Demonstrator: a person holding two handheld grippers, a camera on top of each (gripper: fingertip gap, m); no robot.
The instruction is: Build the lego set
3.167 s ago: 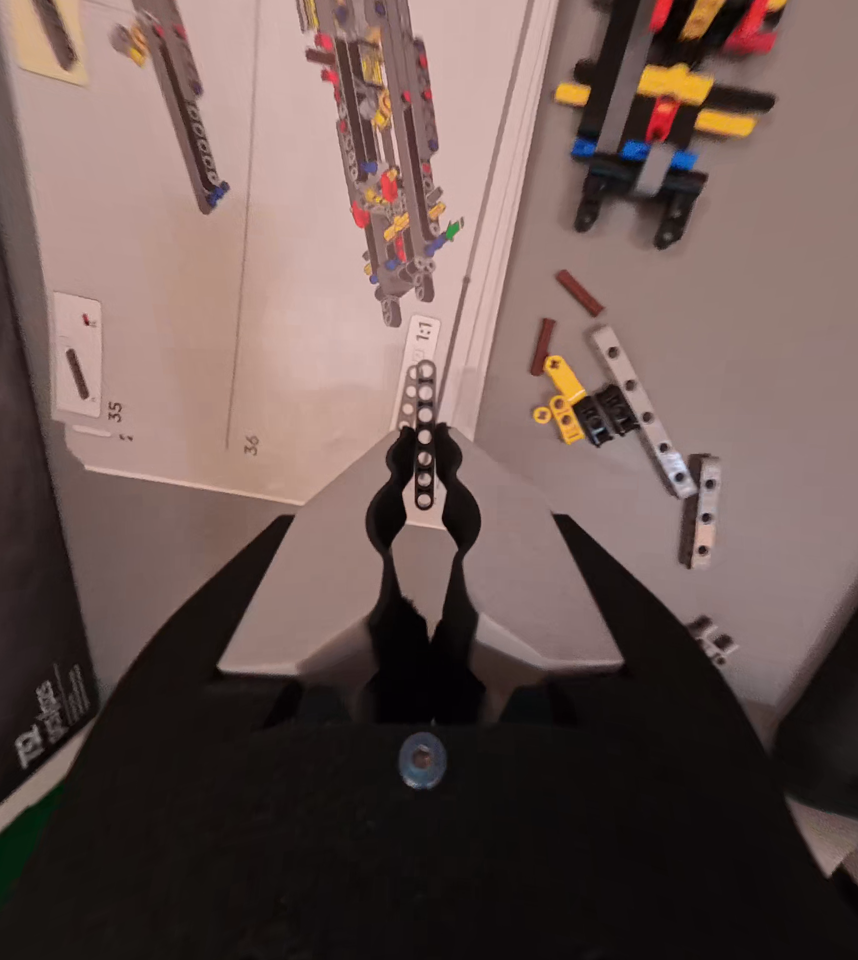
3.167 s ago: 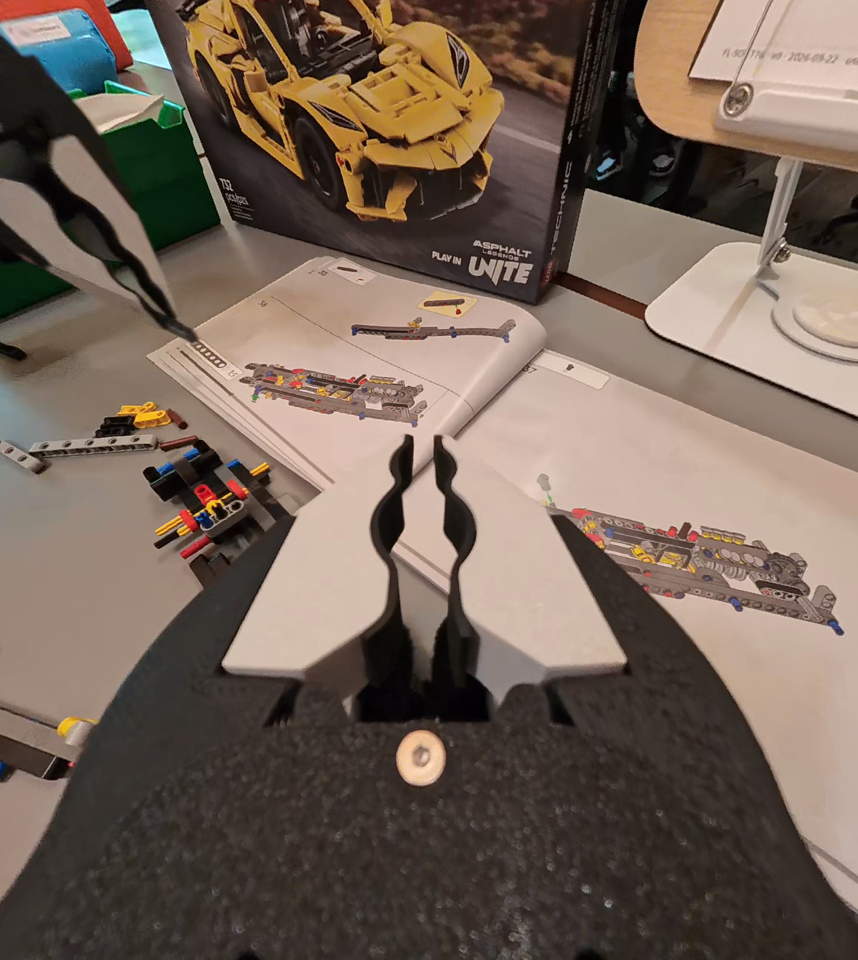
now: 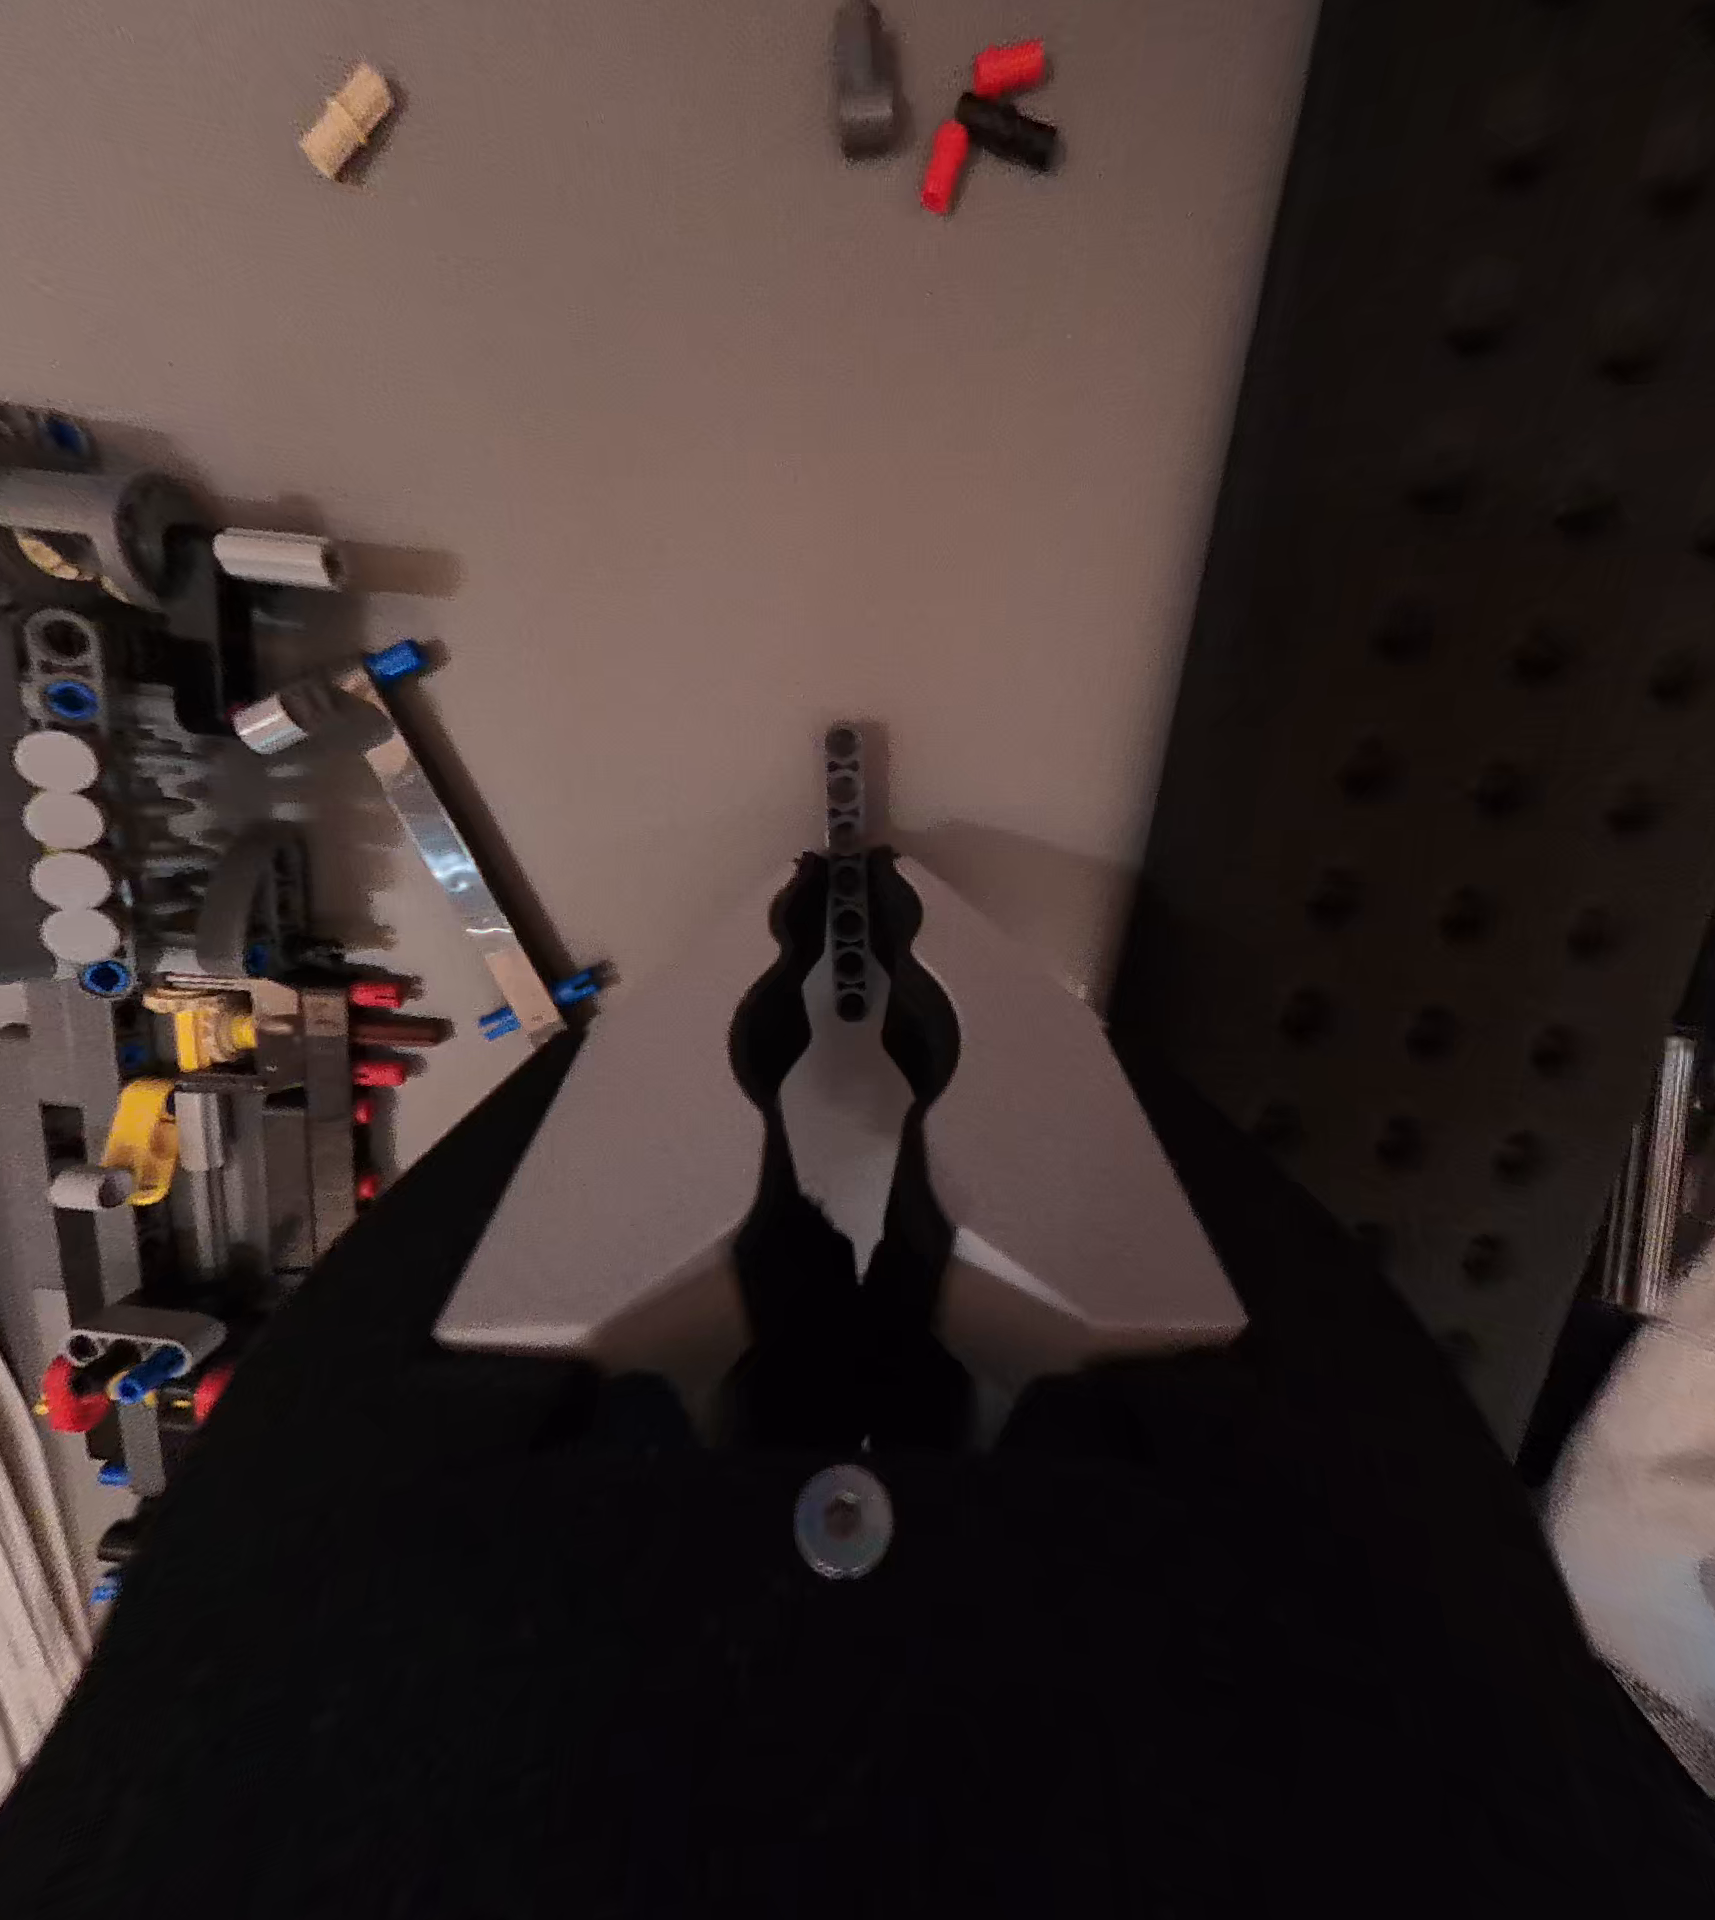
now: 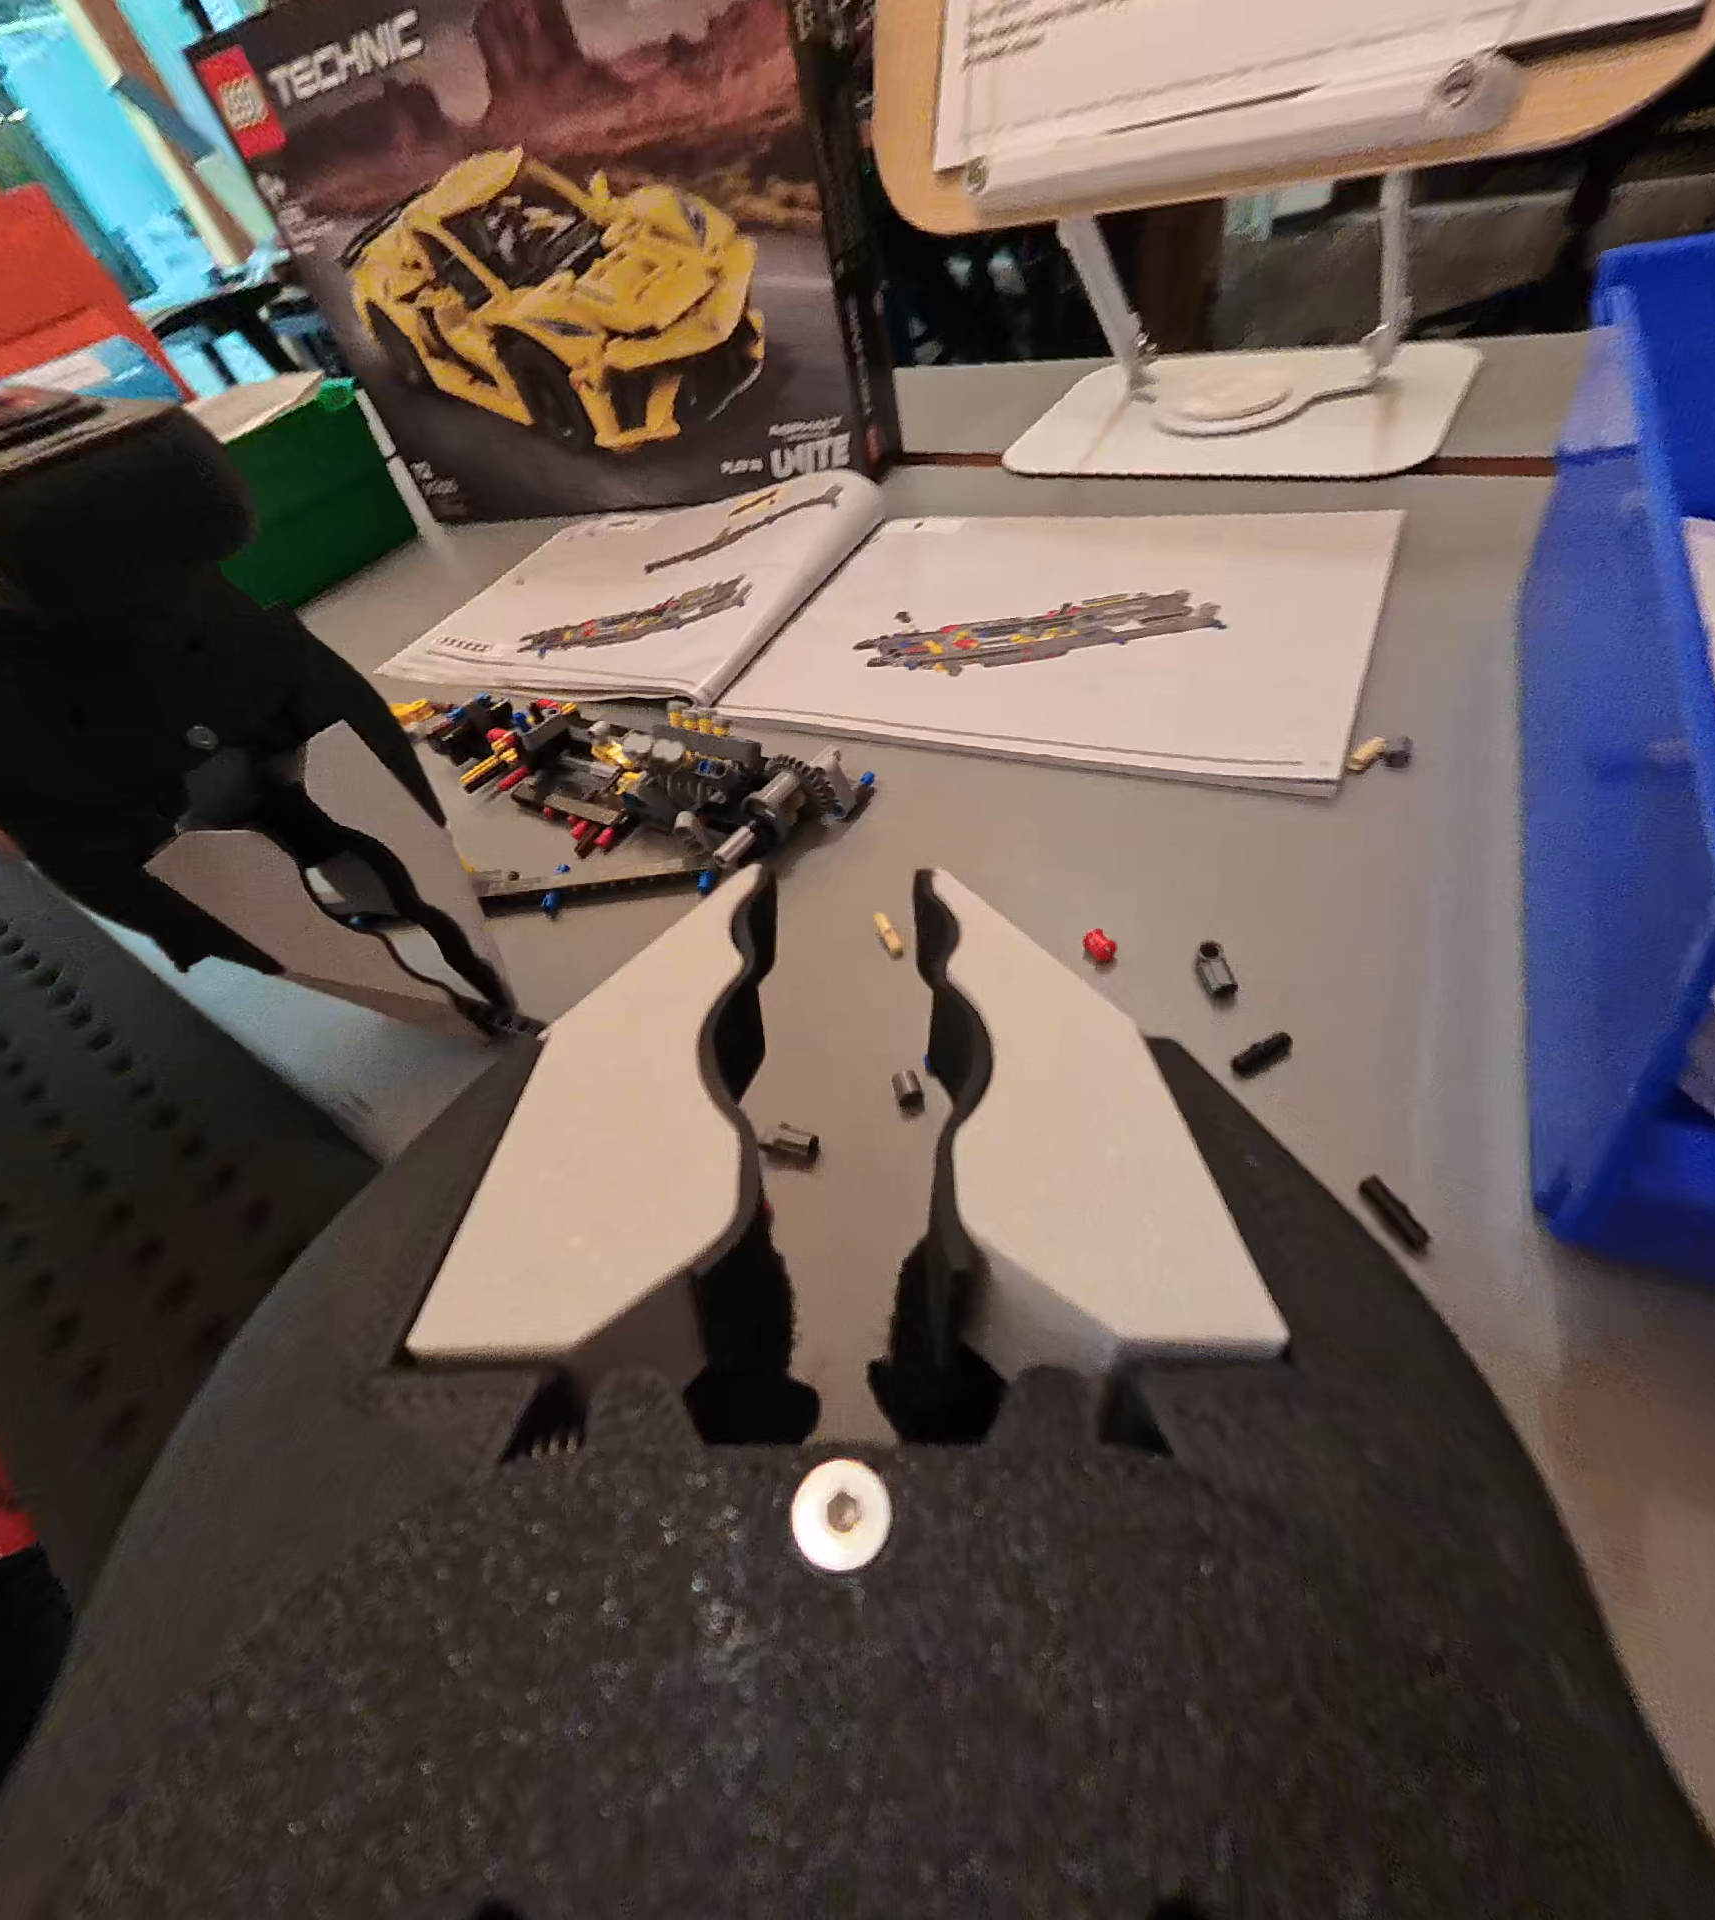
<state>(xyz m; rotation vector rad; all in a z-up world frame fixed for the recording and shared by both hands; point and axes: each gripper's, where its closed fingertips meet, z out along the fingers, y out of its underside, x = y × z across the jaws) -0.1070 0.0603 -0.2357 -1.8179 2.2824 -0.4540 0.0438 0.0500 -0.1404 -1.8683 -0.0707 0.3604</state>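
Note:
My left gripper is shut on a dark grey beam with holes and points it down at the grey table. The partly built chassis lies to its left, with a long black beam leaning out of it. In the right wrist view the same left gripper shows with its tip at the table, near the chassis. My right gripper is open and empty, held above small loose parts: a tan pin and grey connectors.
The open instruction booklet and the set's box lie behind the chassis. A blue bin stands at the right and a green bin at the left. Red and black pins lie far ahead. A black perforated mat borders the table. Across from one pair of fingers to the other is roughly 20 cm.
The left gripper has carried the beam from over the booklet to the table's near edge beside the chassis. The right gripper has opened and moved back over the loose parts.

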